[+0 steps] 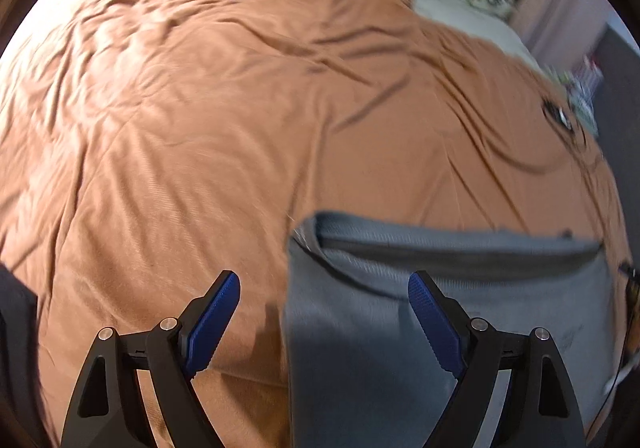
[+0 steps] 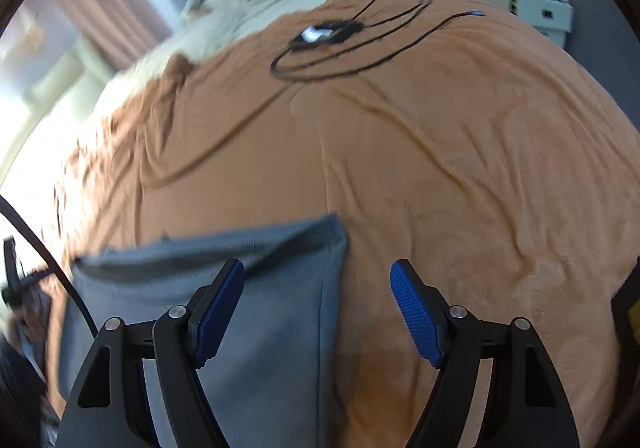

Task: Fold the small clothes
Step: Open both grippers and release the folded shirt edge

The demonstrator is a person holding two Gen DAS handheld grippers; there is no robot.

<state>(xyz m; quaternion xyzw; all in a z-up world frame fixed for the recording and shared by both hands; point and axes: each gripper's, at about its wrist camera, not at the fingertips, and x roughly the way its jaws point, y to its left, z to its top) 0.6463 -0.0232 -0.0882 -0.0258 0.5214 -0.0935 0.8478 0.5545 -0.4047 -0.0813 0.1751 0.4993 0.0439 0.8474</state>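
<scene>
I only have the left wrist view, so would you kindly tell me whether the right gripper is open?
Observer: Yes, the right gripper is open, nothing between its pads.
Operator: Where is the grey garment relative to it?
Observer: The garment lies under its left finger; the other finger is over the blanket.
Operator: Anything beyond it on the bed?
Observer: A black cable lies coiled on the blanket, far from the garment.

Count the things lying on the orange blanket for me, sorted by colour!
Grey: 1, the folded grey knit garment near both open hand-held grippers.
Black: 2, the coiled thin black cable and the small black device with a shiny face.
Total: 3 things on the wrinkled orange fabric blanket.
</scene>
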